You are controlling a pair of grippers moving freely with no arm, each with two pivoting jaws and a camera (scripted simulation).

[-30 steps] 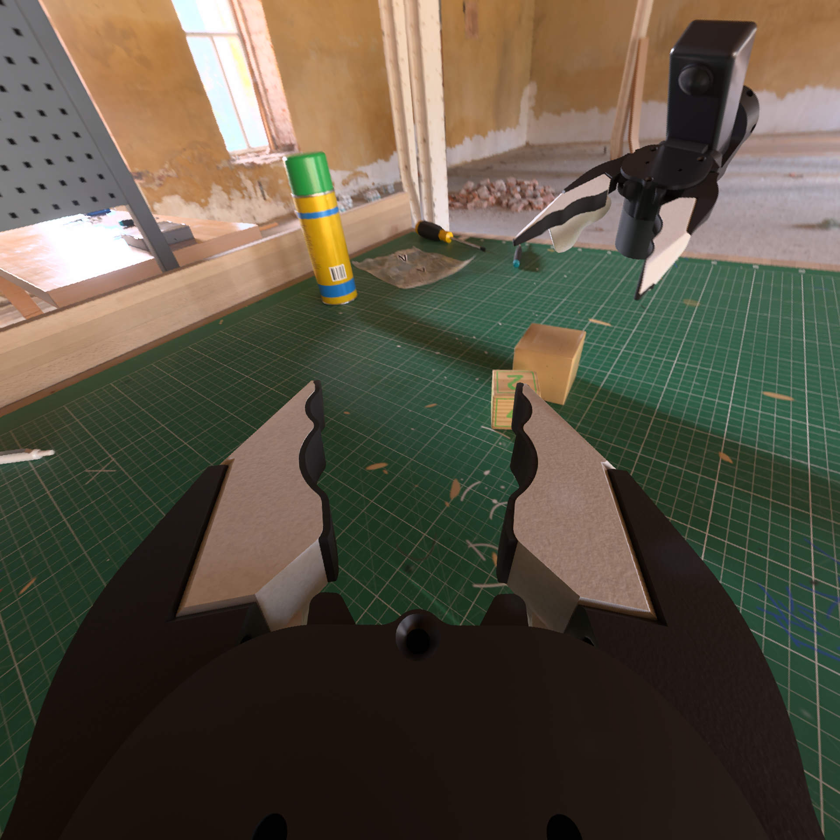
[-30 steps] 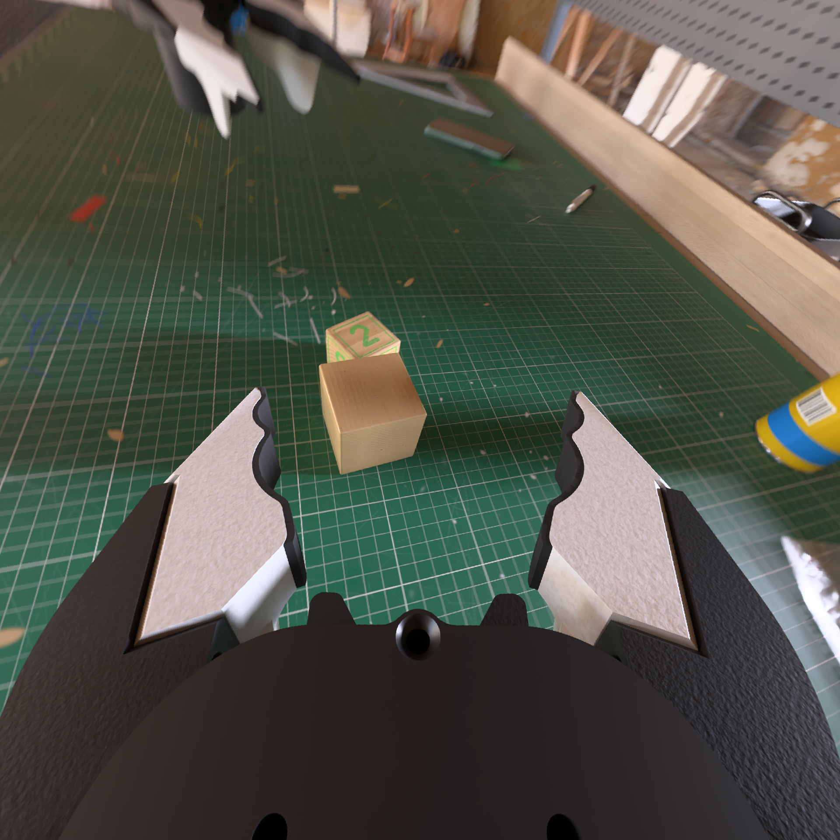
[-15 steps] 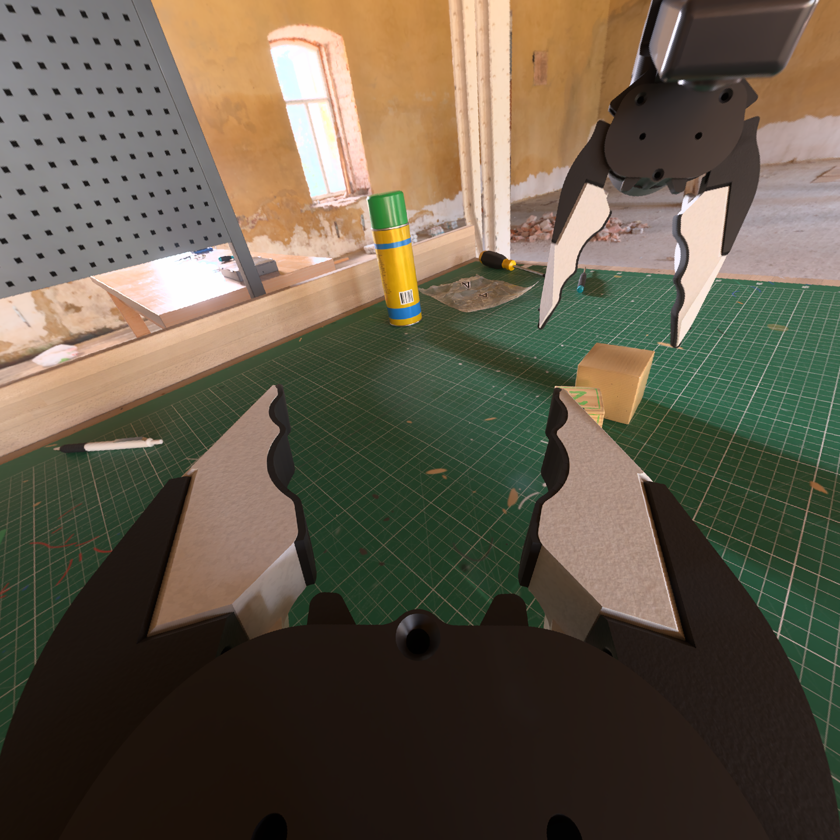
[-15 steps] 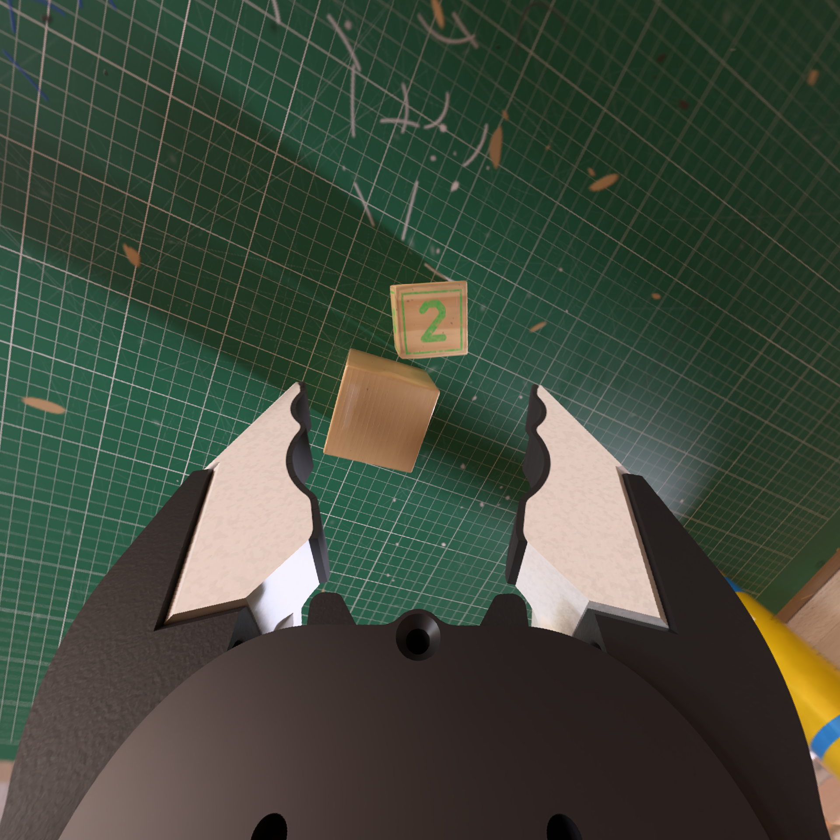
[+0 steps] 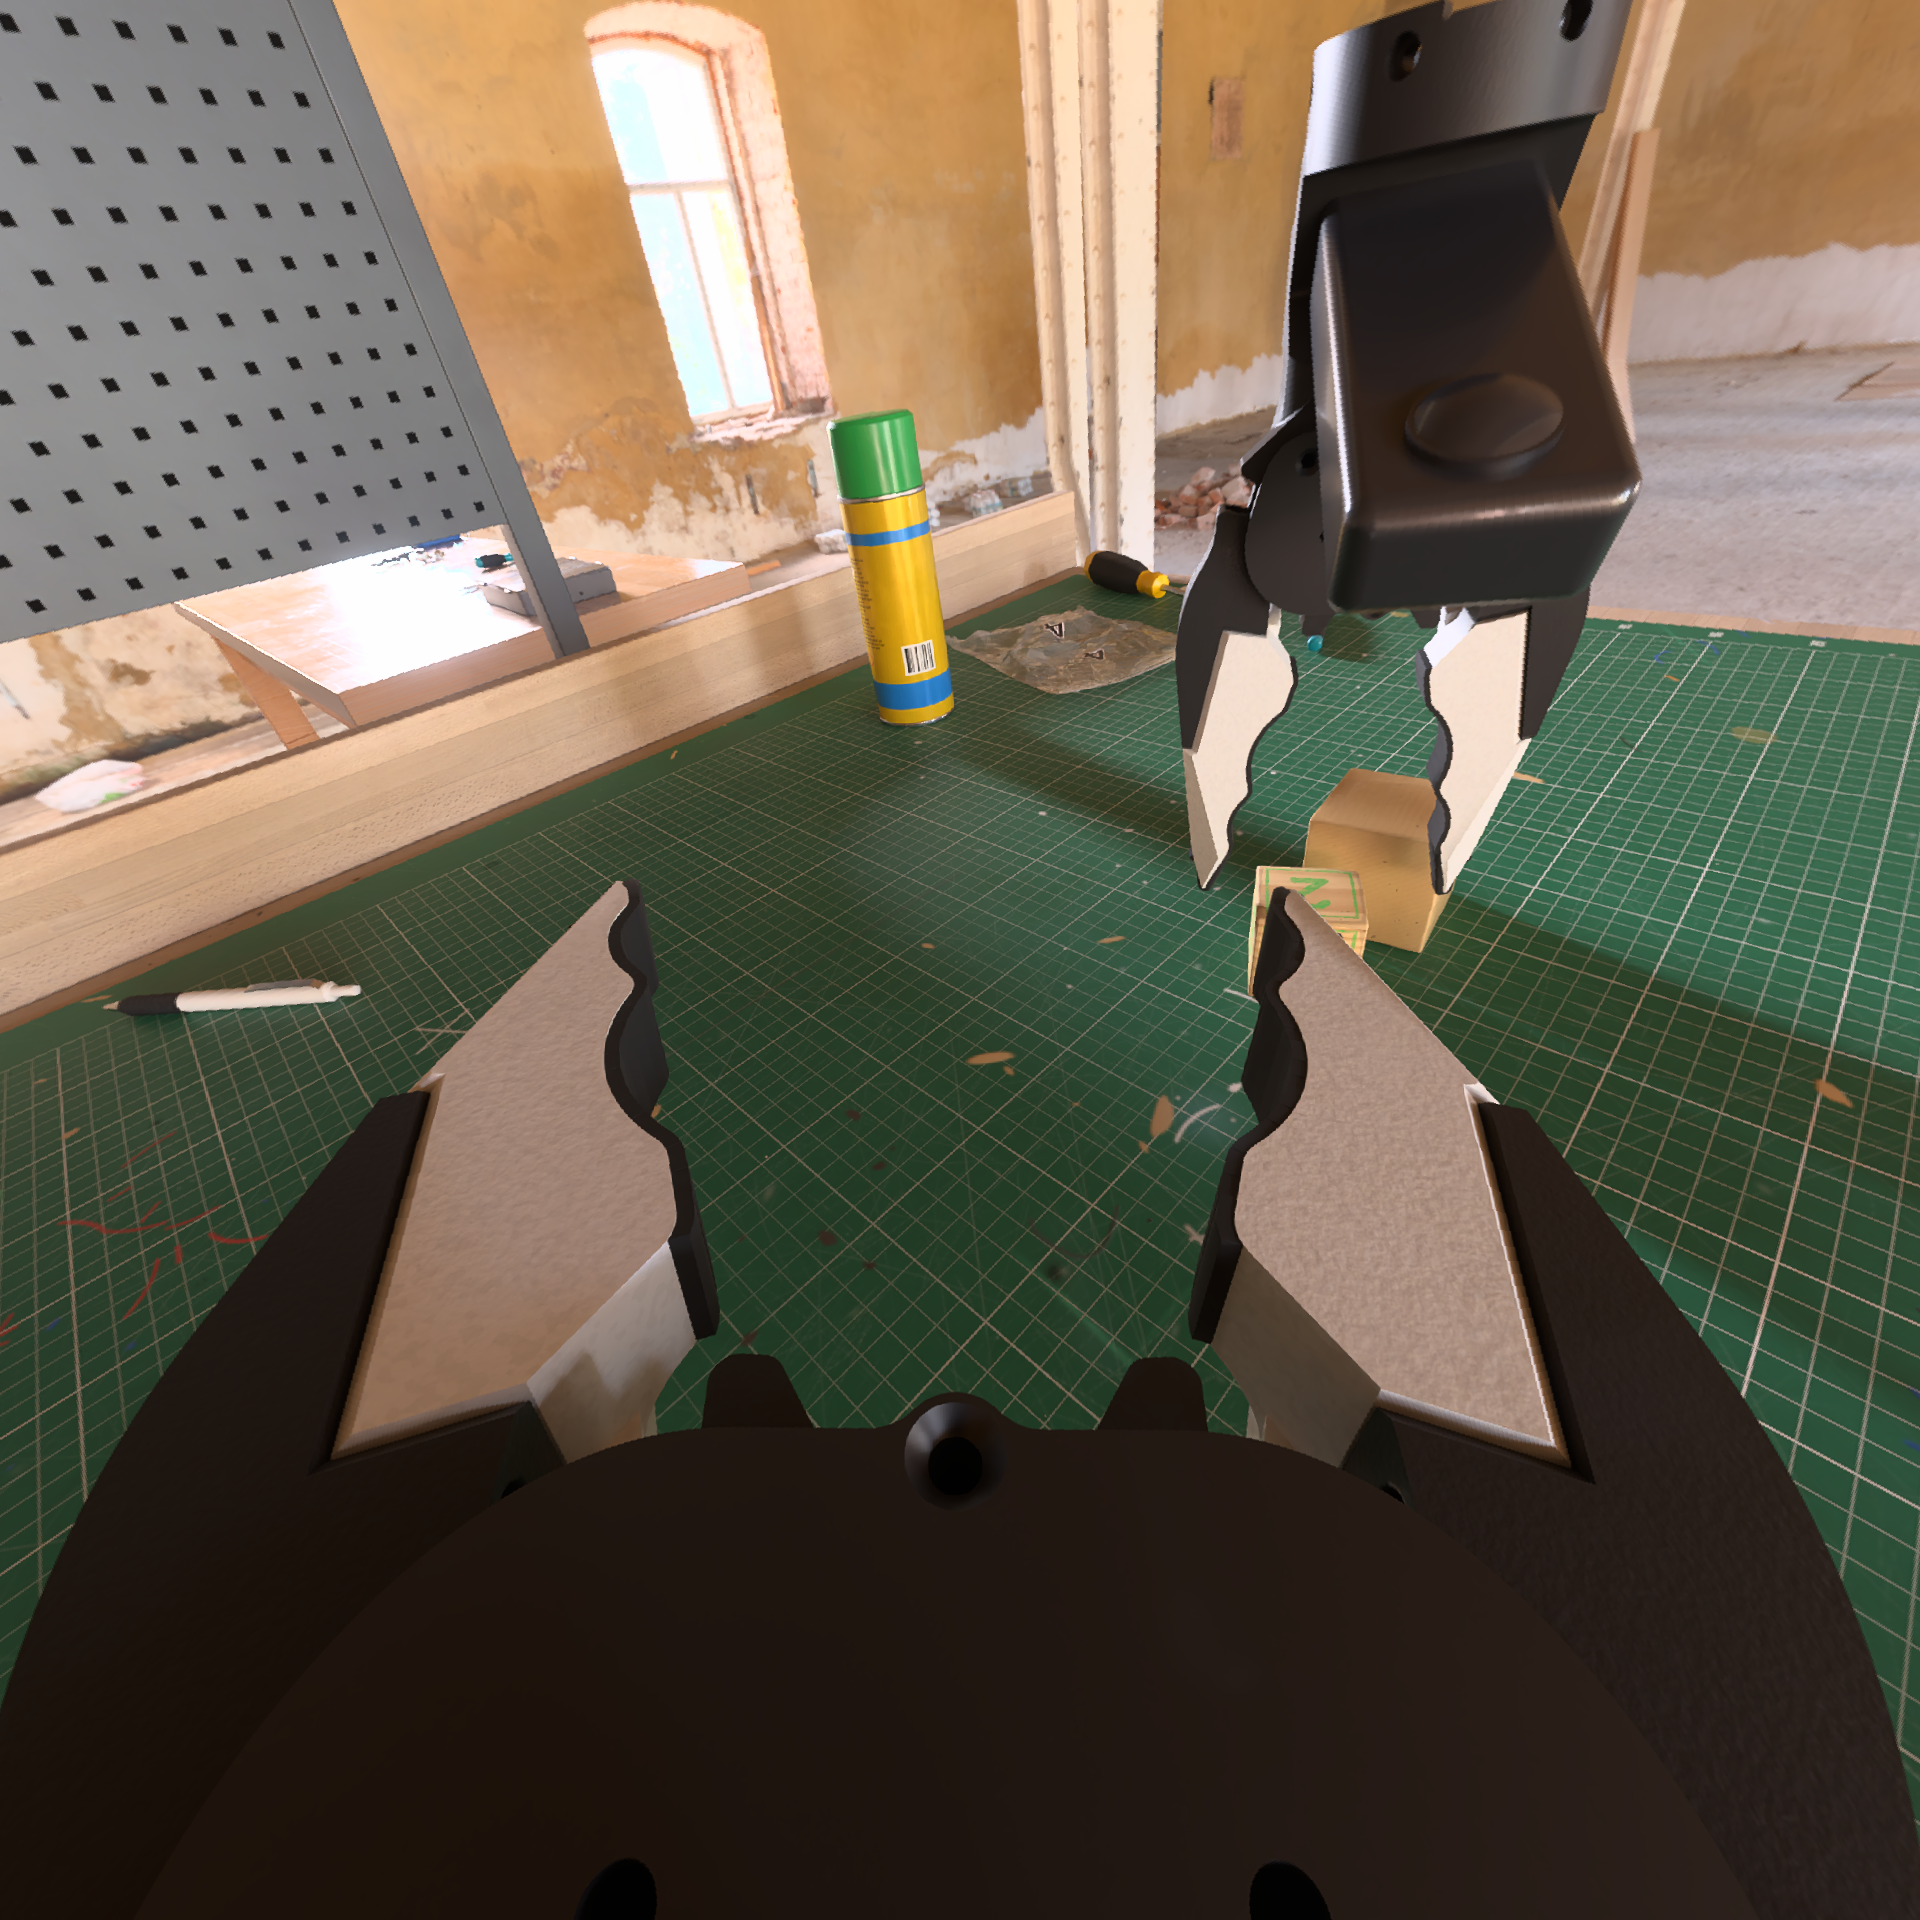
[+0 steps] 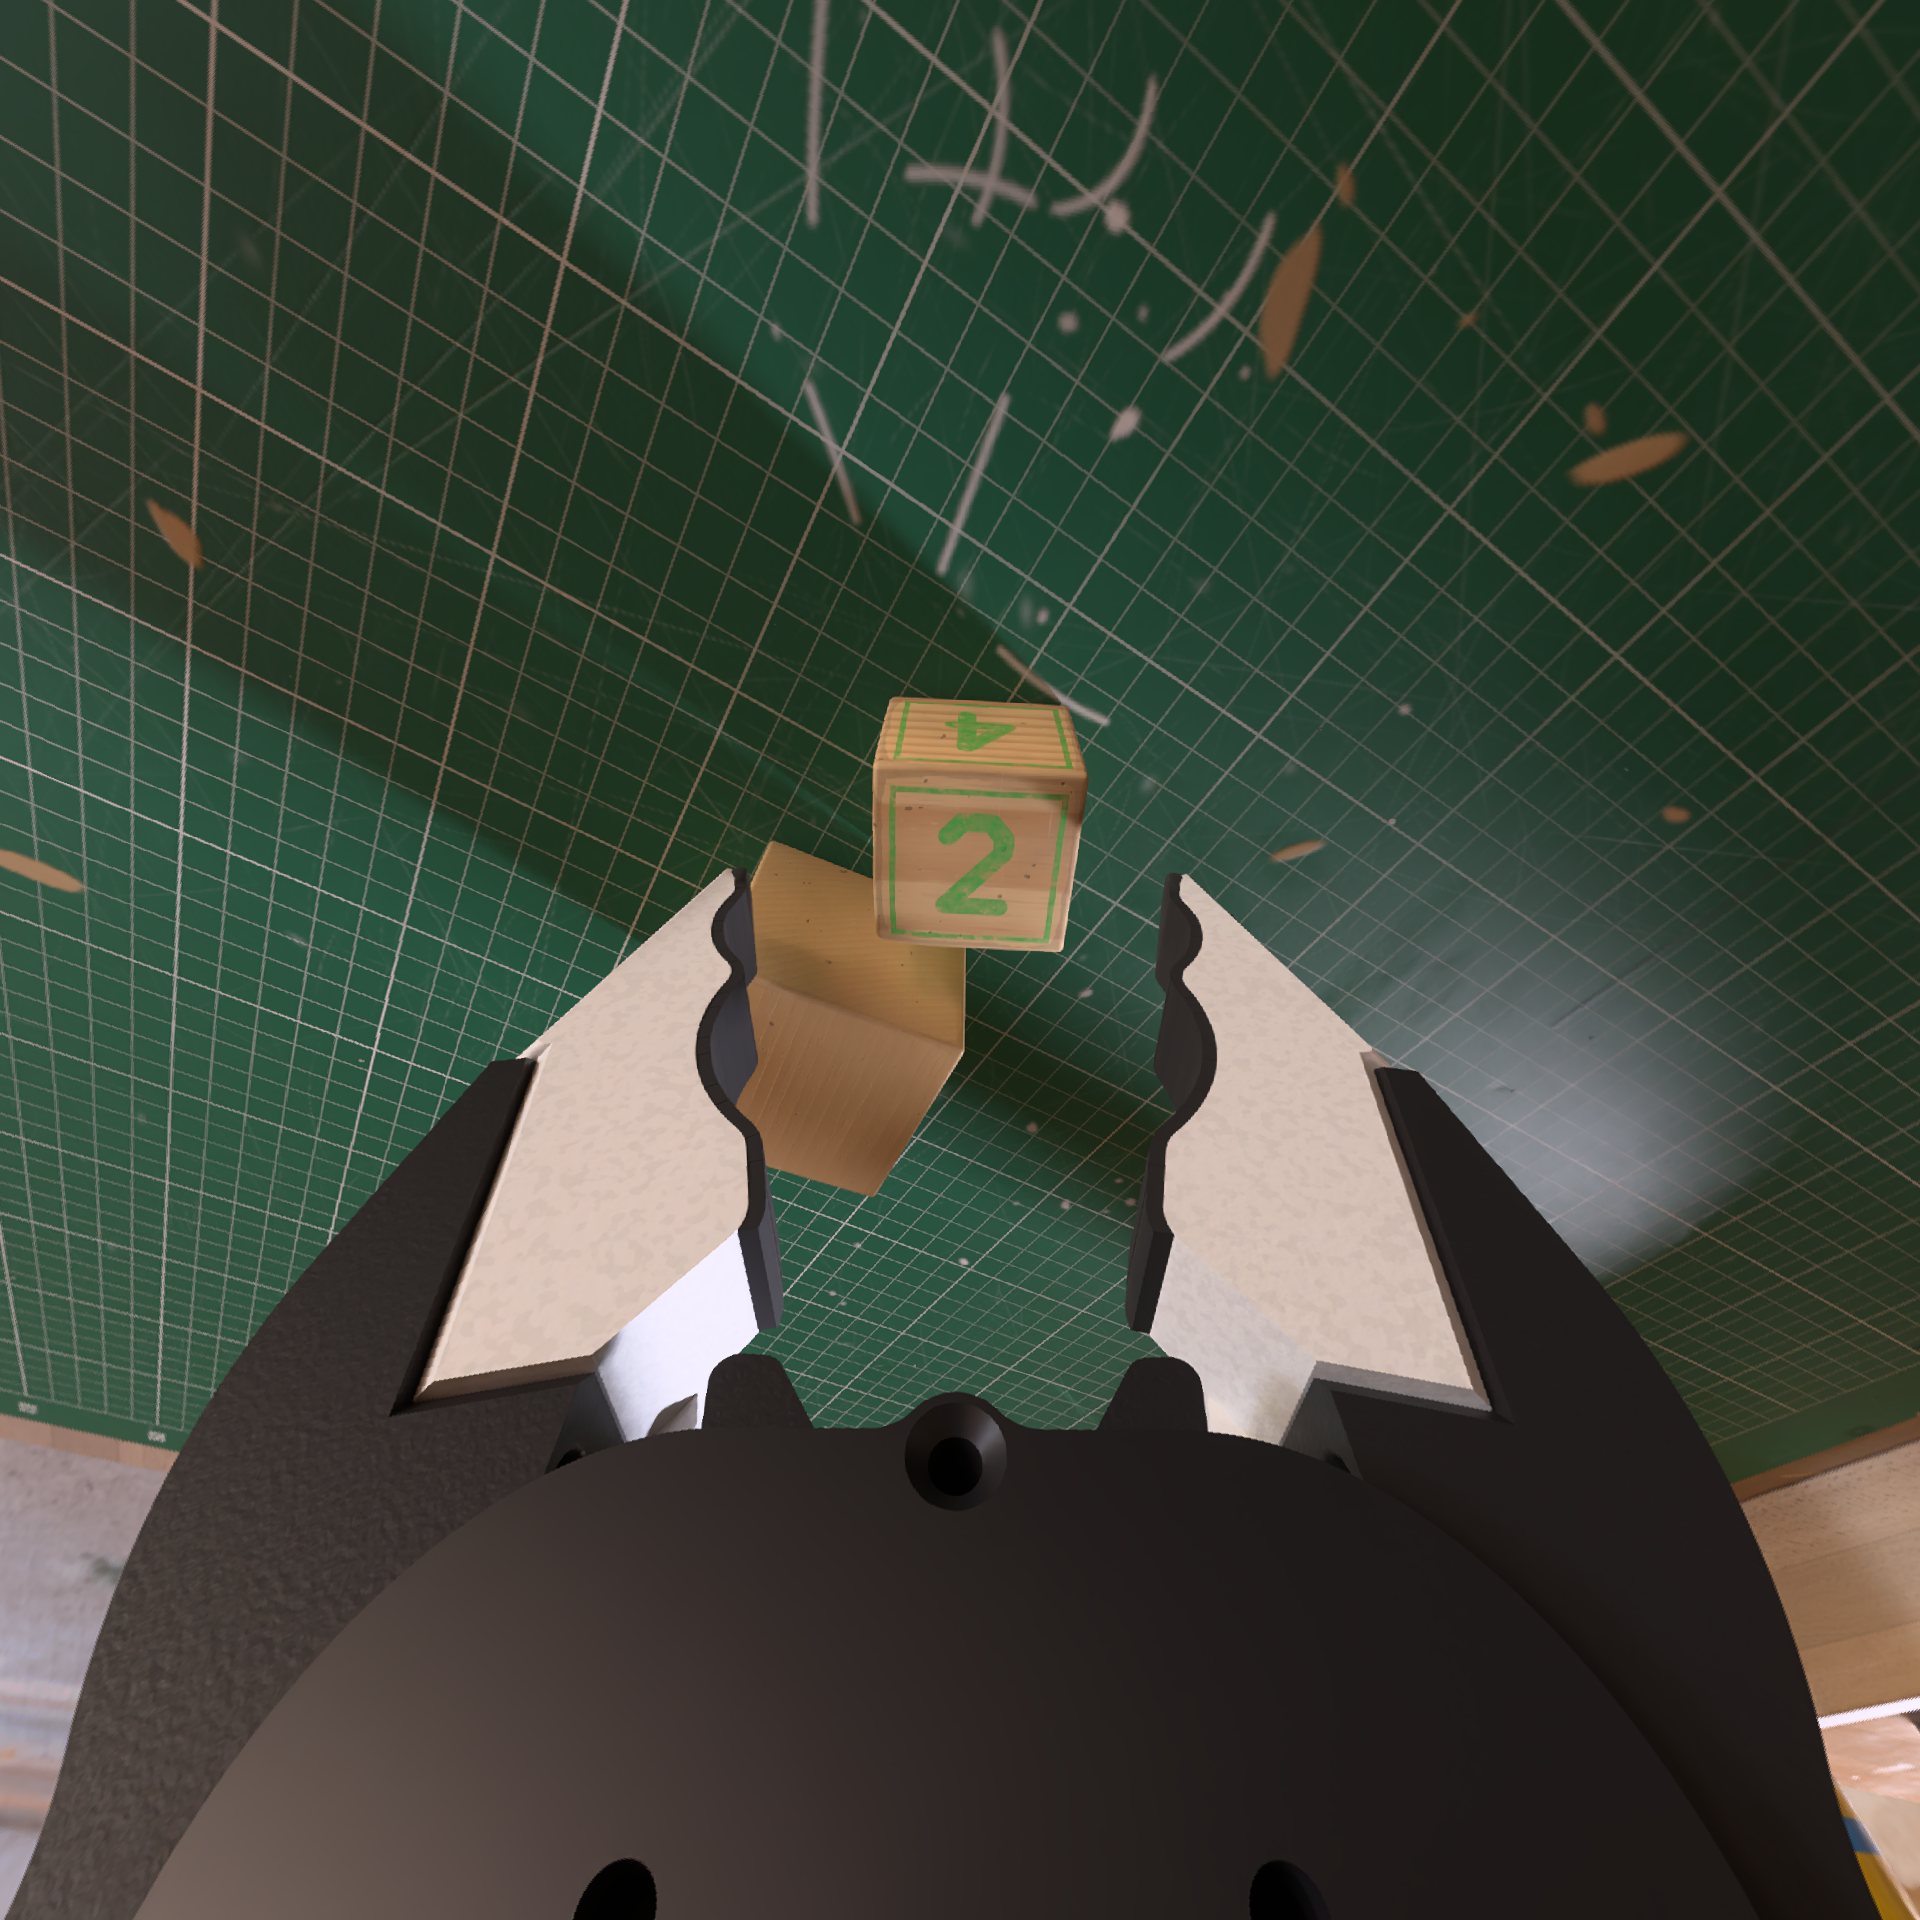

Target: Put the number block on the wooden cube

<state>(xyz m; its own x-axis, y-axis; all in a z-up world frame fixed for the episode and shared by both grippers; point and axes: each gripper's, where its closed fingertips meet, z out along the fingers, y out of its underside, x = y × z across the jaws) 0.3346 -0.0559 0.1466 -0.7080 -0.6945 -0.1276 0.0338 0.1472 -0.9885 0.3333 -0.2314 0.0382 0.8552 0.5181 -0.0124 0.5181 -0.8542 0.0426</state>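
Green gridded mat (image 6: pixel 416 520) below me; the number block (image 6: pixel 975 826), pale wood with green-framed faces, sits touching the plain wooden cube (image 6: pixel 847 1049). My right gripper (image 6: pixel 951 883) and left gripper (image 5: pixel 951 914) both gape empty

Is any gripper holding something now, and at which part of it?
Nothing is held. The left gripper is open and empty; the right gripper is open above the green-printed number block and plain wooden cube.
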